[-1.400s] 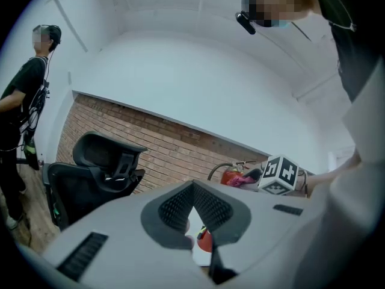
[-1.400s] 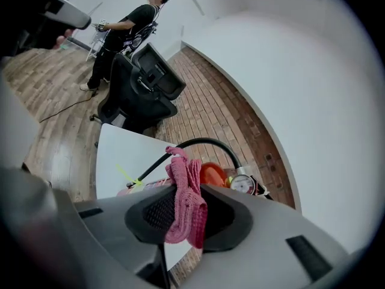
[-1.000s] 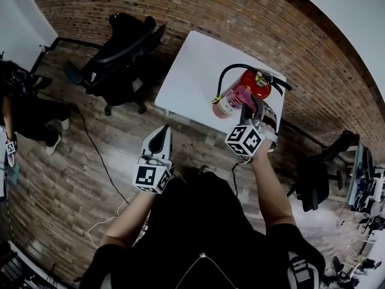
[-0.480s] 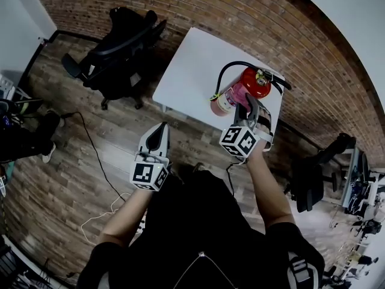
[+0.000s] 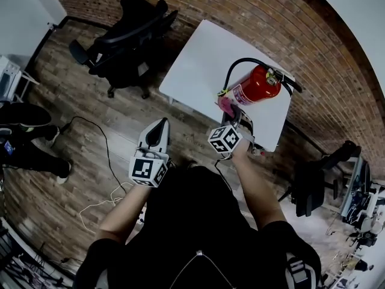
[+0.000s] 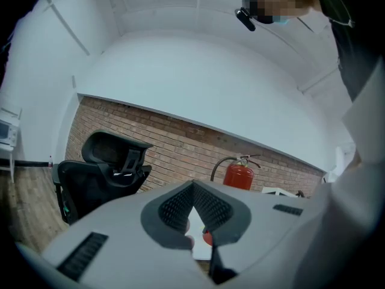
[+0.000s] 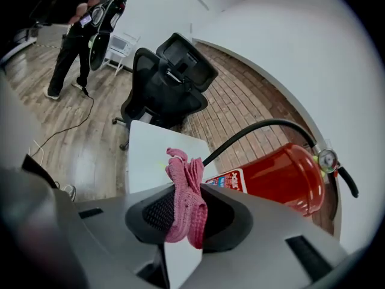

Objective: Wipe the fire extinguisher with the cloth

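The cloth (image 7: 185,188) is pink and knitted, bunched into a thick fold. It is clamped between the jaws of the right gripper (image 7: 187,212), and its crumpled end sticks out past their tips. The fire extinguisher (image 7: 283,176) is red, with a black hose and a white label. It stands upright just beyond those jaws, its labelled lower part nearest the cloth. Whether the two touch cannot be told.

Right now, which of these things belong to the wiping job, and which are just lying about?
In the job:
- fire extinguisher, on the white table
- pink cloth, clamped in the right gripper

Just about:
- black office chair
- bystander
- left gripper, shut and empty
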`<control>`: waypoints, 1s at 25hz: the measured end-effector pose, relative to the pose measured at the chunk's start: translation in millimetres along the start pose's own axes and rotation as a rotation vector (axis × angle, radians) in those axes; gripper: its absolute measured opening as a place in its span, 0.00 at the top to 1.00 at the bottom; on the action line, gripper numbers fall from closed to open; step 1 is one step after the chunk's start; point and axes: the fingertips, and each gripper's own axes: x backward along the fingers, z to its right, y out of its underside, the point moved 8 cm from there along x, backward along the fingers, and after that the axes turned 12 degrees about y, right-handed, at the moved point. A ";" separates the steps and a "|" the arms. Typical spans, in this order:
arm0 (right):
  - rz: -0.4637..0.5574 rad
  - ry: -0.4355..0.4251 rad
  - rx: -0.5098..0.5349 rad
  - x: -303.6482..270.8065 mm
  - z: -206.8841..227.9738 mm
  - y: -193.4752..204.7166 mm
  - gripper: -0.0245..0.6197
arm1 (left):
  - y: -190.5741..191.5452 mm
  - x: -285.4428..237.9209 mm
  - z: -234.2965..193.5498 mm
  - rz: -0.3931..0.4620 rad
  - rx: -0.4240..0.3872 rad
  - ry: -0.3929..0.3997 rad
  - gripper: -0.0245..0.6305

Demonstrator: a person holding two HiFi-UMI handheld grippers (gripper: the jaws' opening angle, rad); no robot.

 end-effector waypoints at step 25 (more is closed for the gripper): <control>-0.318 -0.031 -0.147 -106.3 -107.6 17.1 0.79 | -31.7 -103.8 -122.5 -0.127 -0.090 0.252 0.92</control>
